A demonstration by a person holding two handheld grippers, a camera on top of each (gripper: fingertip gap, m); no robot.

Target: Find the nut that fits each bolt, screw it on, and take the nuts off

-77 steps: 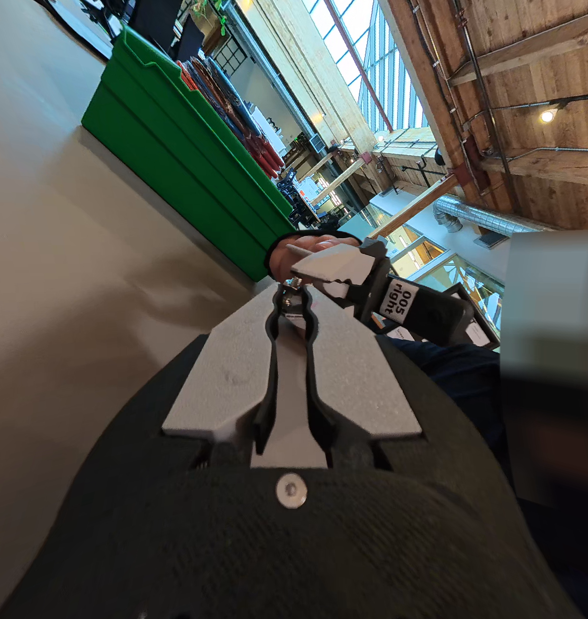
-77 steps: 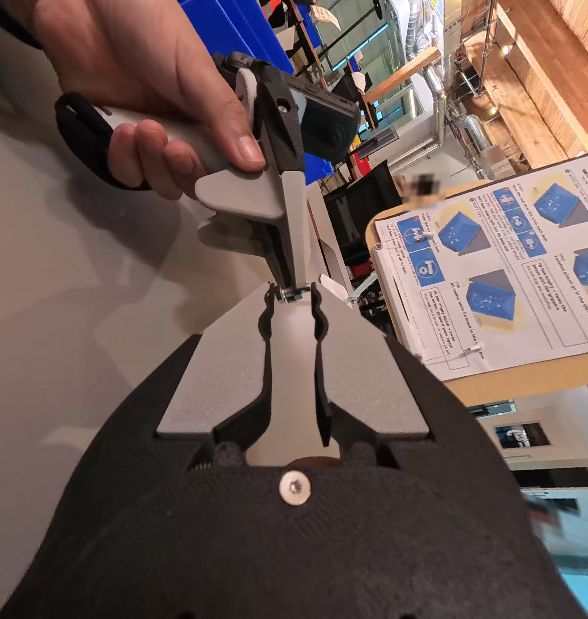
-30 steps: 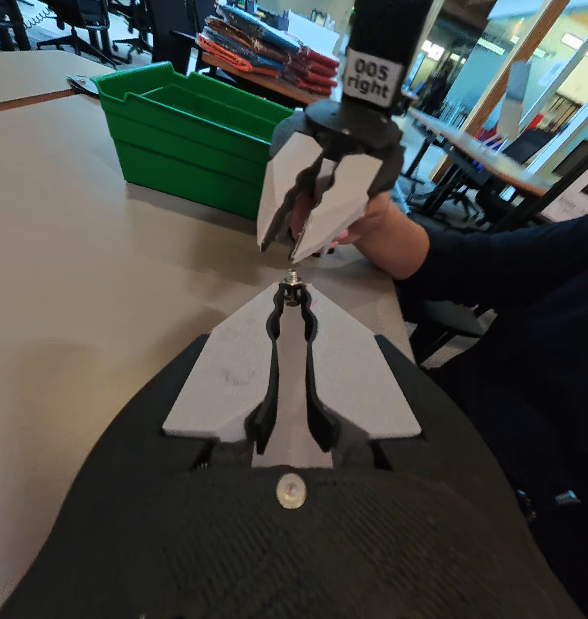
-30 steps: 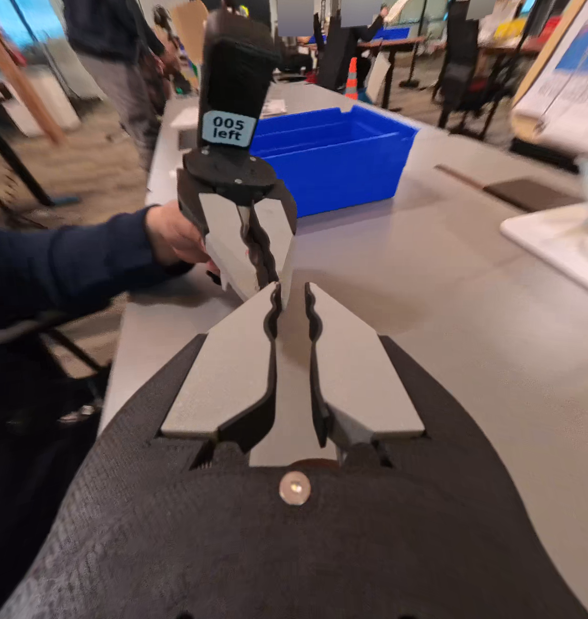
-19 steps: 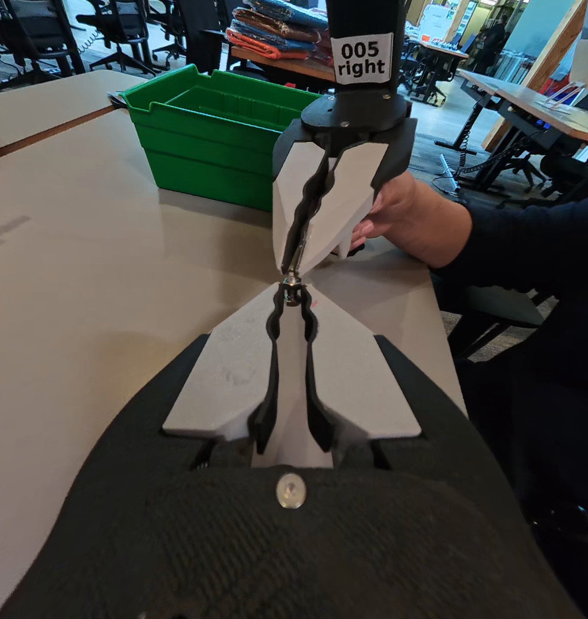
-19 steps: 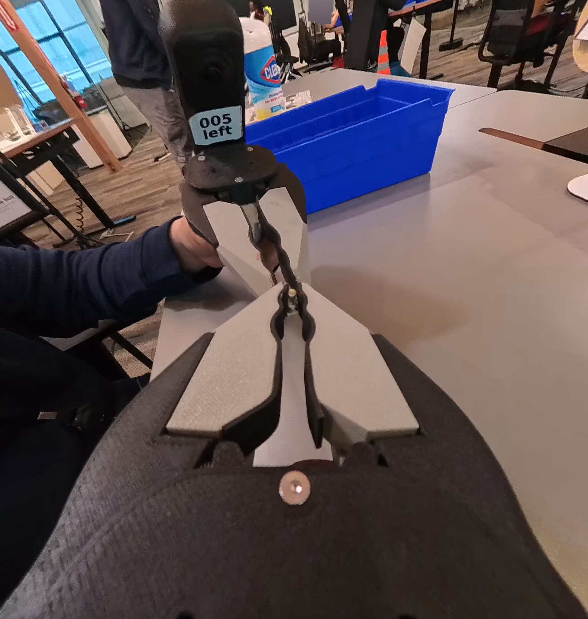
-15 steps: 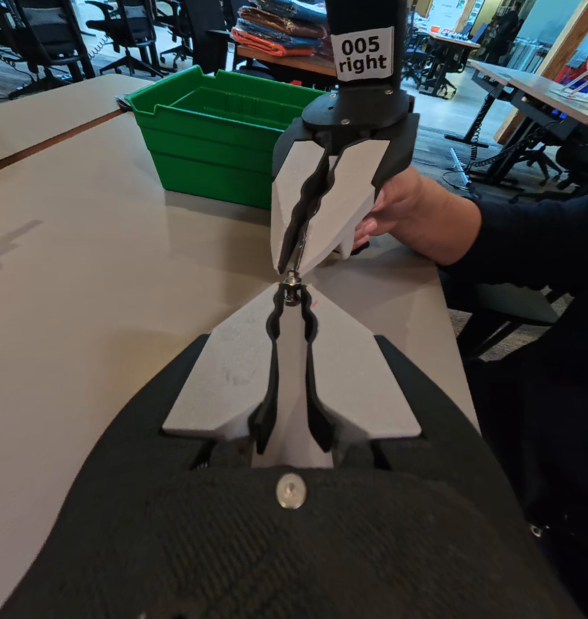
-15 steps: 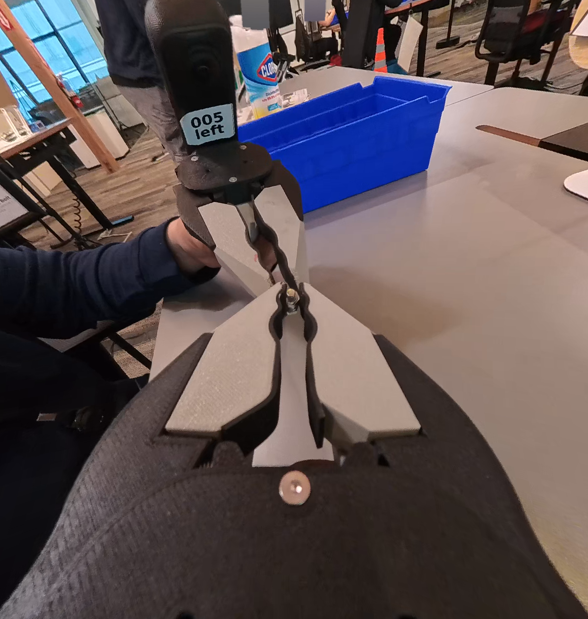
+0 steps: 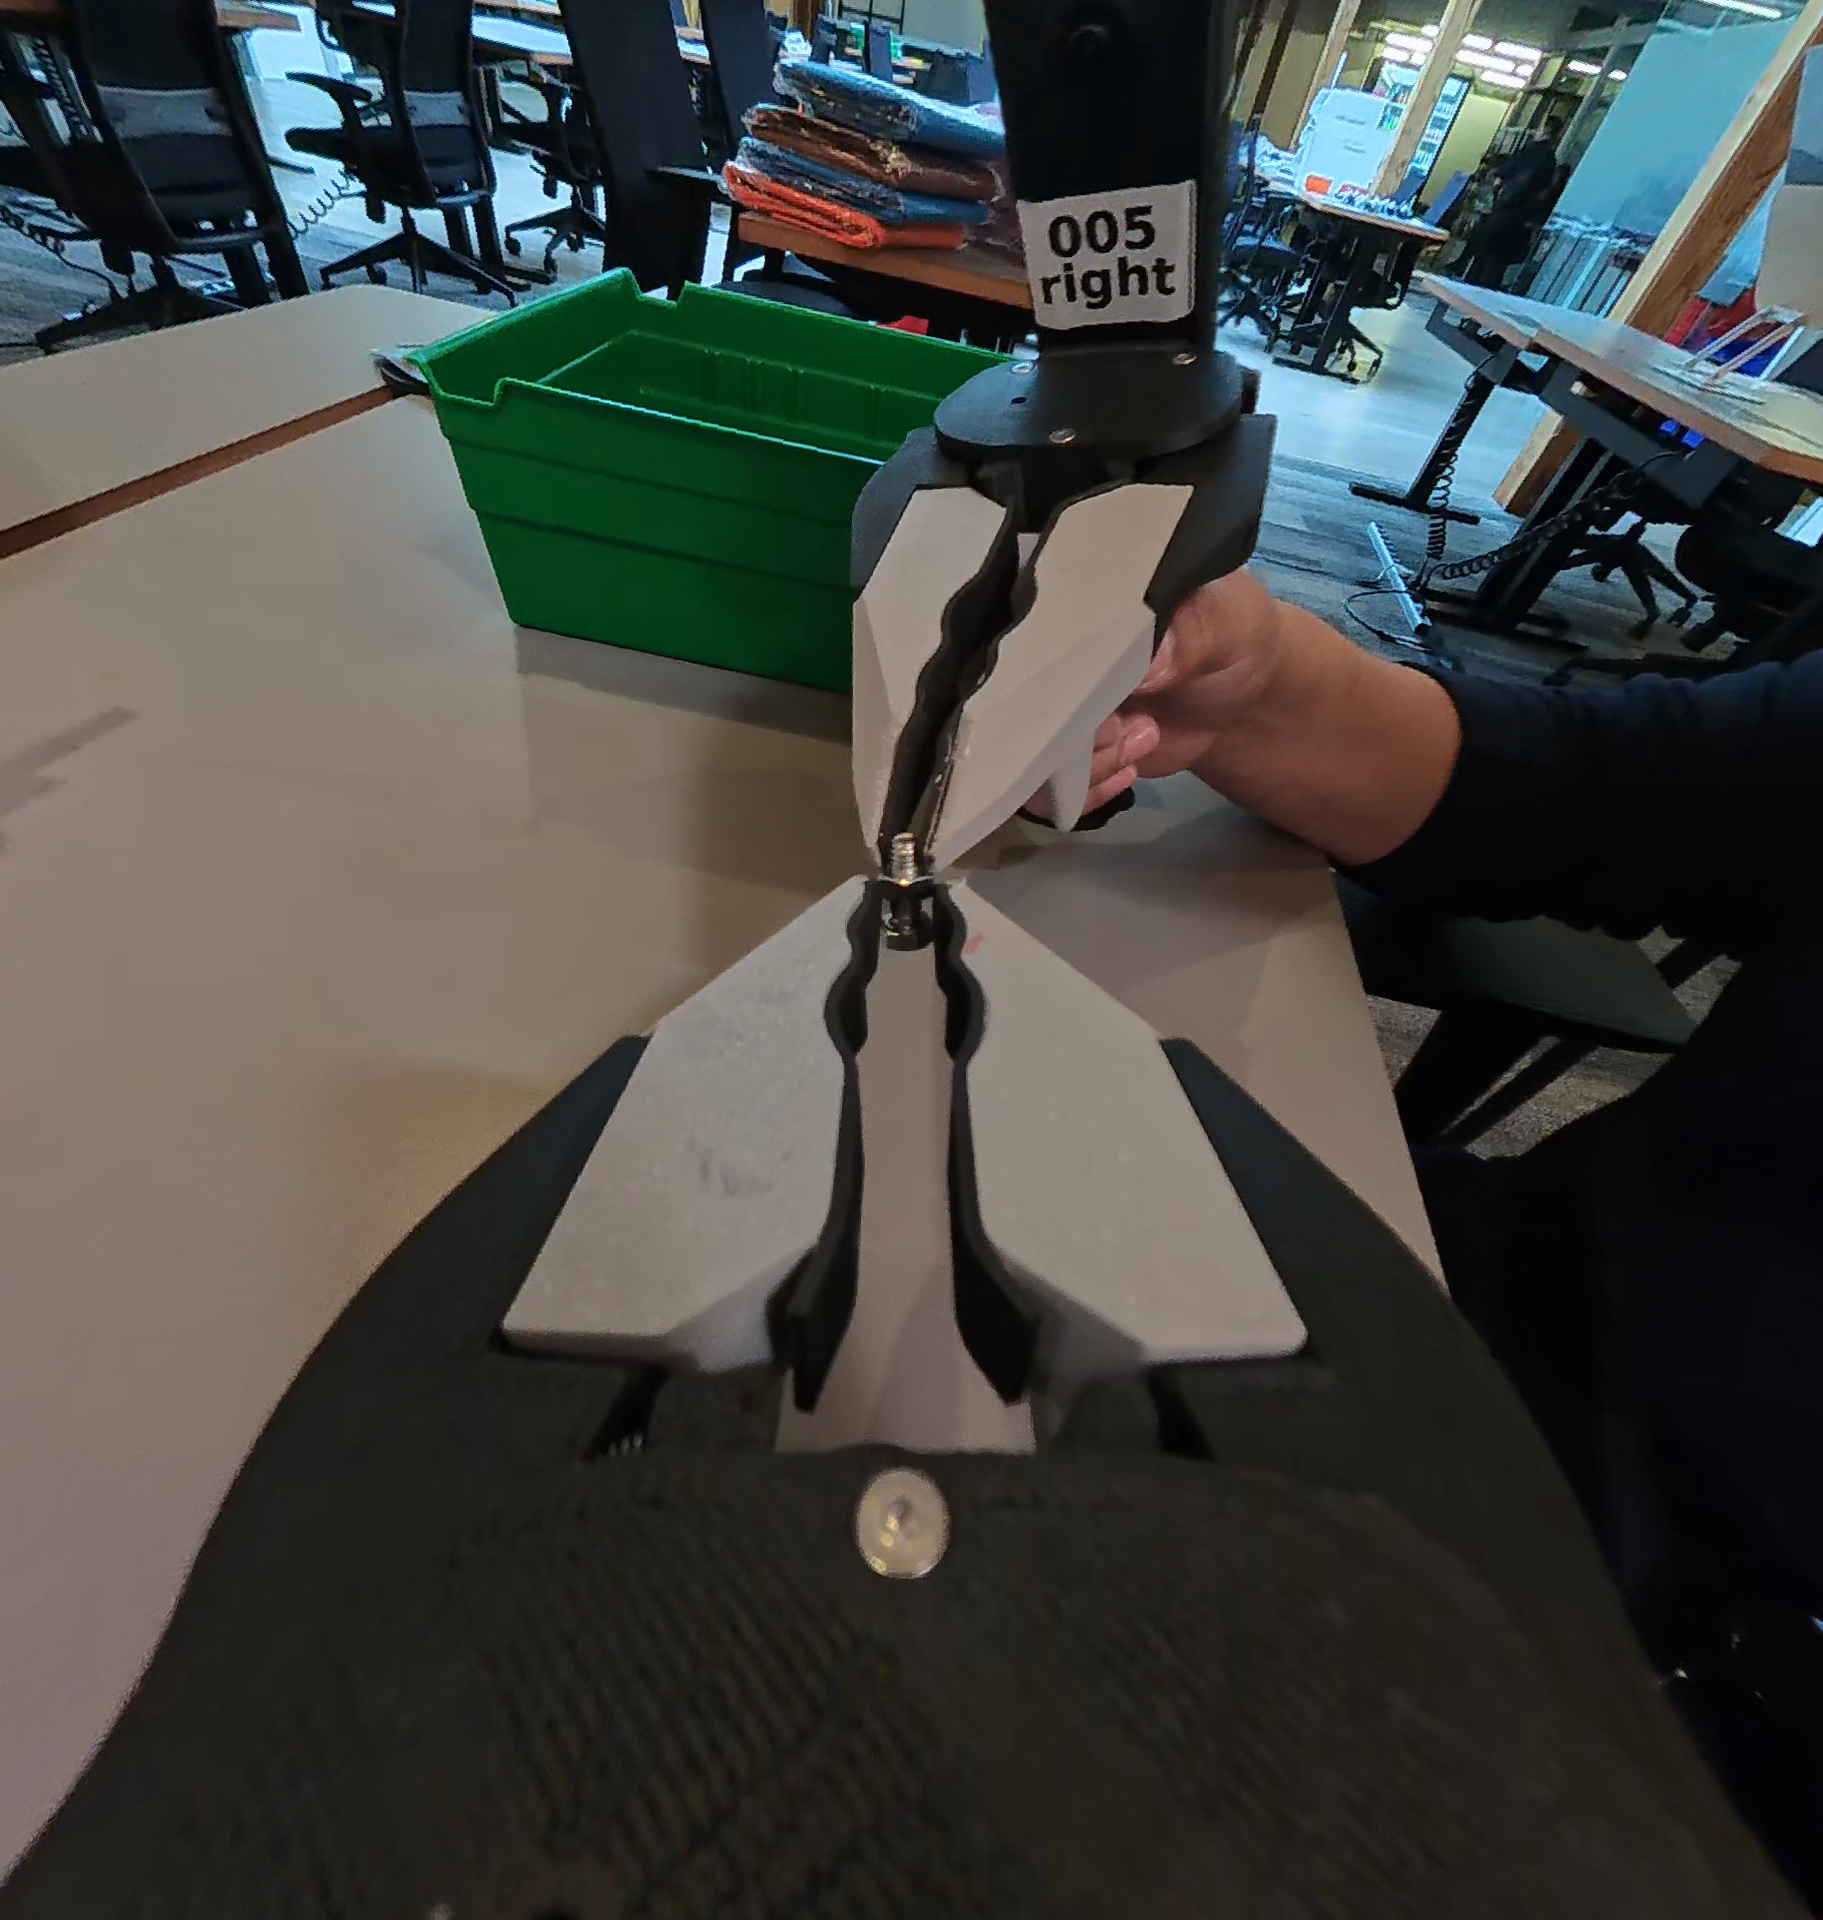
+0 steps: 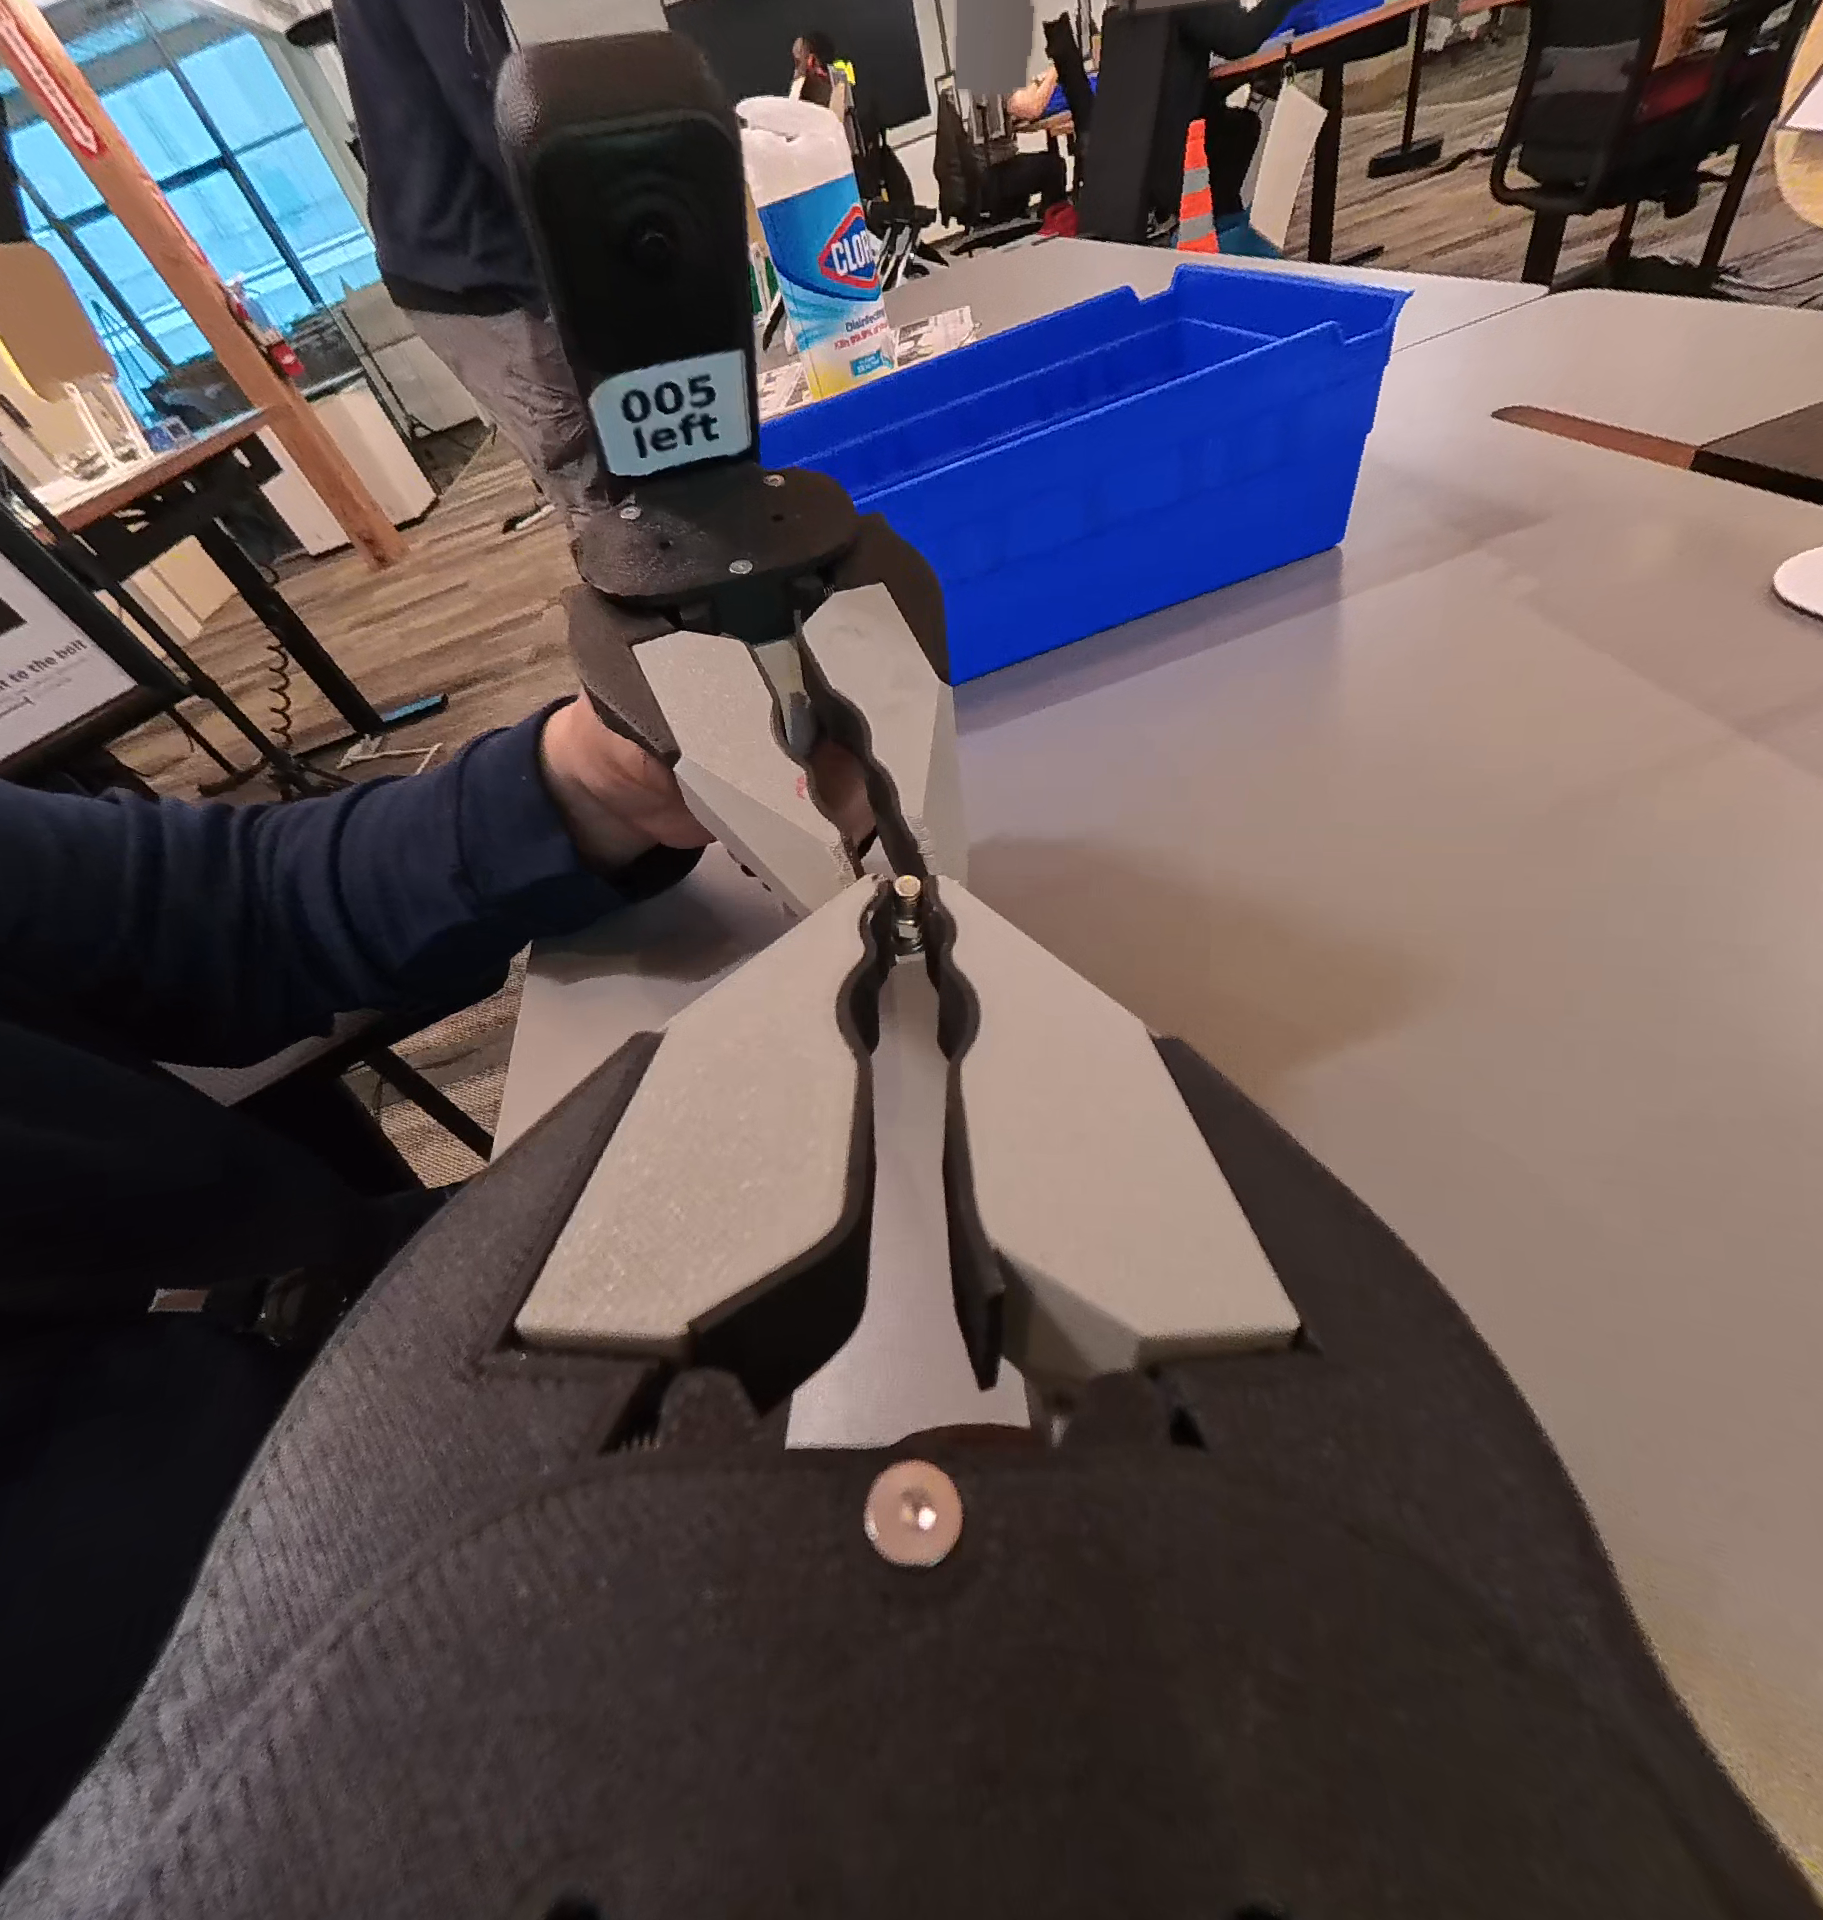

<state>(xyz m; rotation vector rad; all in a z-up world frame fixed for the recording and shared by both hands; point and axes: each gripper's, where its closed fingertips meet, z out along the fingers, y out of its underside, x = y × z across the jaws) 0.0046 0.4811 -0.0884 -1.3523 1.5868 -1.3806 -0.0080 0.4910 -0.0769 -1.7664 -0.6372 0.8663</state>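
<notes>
A small silver bolt (image 9: 902, 860) with a nut (image 9: 902, 883) on its thread is held over the table's near edge. My left gripper (image 9: 902, 916) is shut on the bolt's lower part. My right gripper (image 9: 909, 840) comes down from above, tip to tip with the left one. In the right wrist view my right gripper (image 10: 905, 932) is shut on the nut (image 10: 905, 938), with the bolt's end (image 10: 905, 890) showing just past it. The left gripper (image 10: 891, 868) meets it there. Both are held above the grey table (image 10: 1406, 831).
A green bin (image 9: 668, 520) stands on the table behind the grippers in the left wrist view. A blue bin (image 10: 1094, 488) and a wipes canister (image 10: 824, 281) stand behind them in the right wrist view. The table edge (image 9: 1343, 997) runs close by, beside the person's sleeve (image 9: 1613, 790). Less than 4 cm separates the two grippers' tips.
The right gripper was open and apart from the bolt. It has come down tip to tip with the left gripper and shut on the nut end. The left gripper still holds the bolt.
</notes>
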